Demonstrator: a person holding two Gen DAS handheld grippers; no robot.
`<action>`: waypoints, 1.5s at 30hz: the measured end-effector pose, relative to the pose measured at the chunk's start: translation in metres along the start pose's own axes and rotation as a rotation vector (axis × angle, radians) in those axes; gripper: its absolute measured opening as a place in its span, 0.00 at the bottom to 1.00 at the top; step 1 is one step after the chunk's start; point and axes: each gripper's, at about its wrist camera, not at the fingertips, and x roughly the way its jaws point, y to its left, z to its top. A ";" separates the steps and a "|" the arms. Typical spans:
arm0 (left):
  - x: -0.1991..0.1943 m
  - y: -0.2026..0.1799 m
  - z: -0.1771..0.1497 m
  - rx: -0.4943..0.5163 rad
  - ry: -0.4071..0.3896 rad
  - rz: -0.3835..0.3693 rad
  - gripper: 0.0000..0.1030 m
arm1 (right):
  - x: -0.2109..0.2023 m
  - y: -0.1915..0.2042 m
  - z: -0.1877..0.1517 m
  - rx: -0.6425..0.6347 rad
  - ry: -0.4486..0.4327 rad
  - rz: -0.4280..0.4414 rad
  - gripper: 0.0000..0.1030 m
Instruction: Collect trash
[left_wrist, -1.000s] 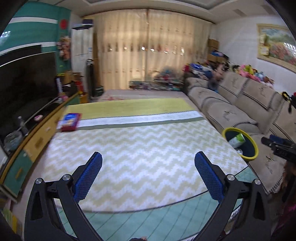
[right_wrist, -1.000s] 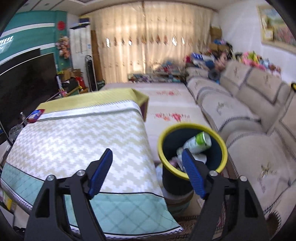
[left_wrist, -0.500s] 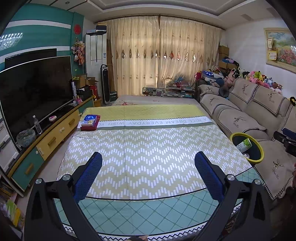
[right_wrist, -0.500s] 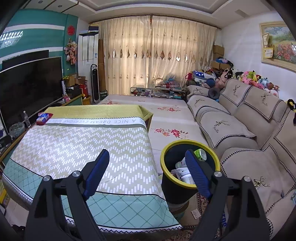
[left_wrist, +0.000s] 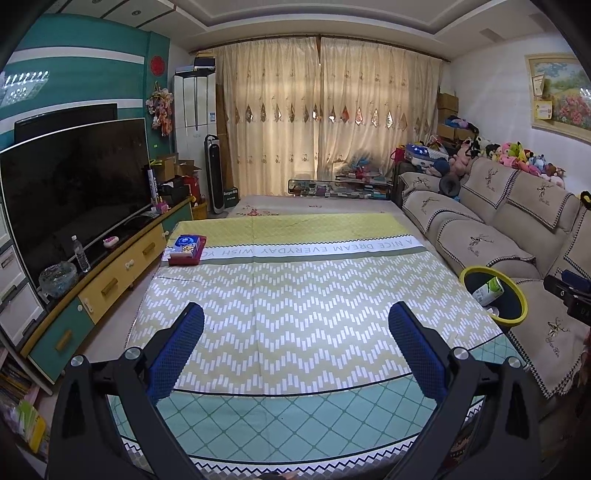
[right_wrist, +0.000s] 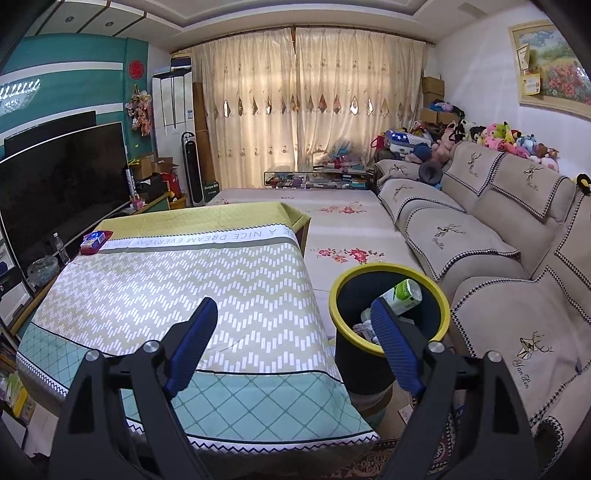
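- Left wrist view: the left gripper (left_wrist: 295, 325) hangs over a table cloth (left_wrist: 295, 306) with a zigzag pattern, its jaws wide apart and nothing between them.
- A red box (left_wrist: 186, 251) lies near the cloth's far left corner; a dark television (left_wrist: 74, 192) stands on a low cabinet (left_wrist: 110, 273) at left, a beige sofa (left_wrist: 498, 229) at right.
- At the cloth's right edge sits a yellow-rimmed bin (left_wrist: 495, 295) with a white-and-green bottle (left_wrist: 489, 290) lying tilted inside.
- Right wrist view: the right gripper (right_wrist: 295, 332) also stands open and empty, over the cloth's near right corner.
- Its right finger overlaps the bin (right_wrist: 388, 317), which stands between table and sofa (right_wrist: 498, 258).
- Inside: the bottle (right_wrist: 404, 293), leaning on the far wall, above crumpled white trash (right_wrist: 364, 326).
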 end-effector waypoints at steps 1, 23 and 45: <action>0.000 0.000 -0.001 -0.001 0.000 0.000 0.96 | 0.000 0.000 0.000 0.003 -0.001 0.002 0.78; 0.020 0.000 -0.002 0.009 0.036 -0.031 0.96 | 0.009 0.001 0.007 0.011 -0.001 0.000 0.79; 0.020 0.002 -0.003 0.006 0.037 -0.032 0.96 | 0.011 0.002 0.008 0.012 0.001 0.003 0.79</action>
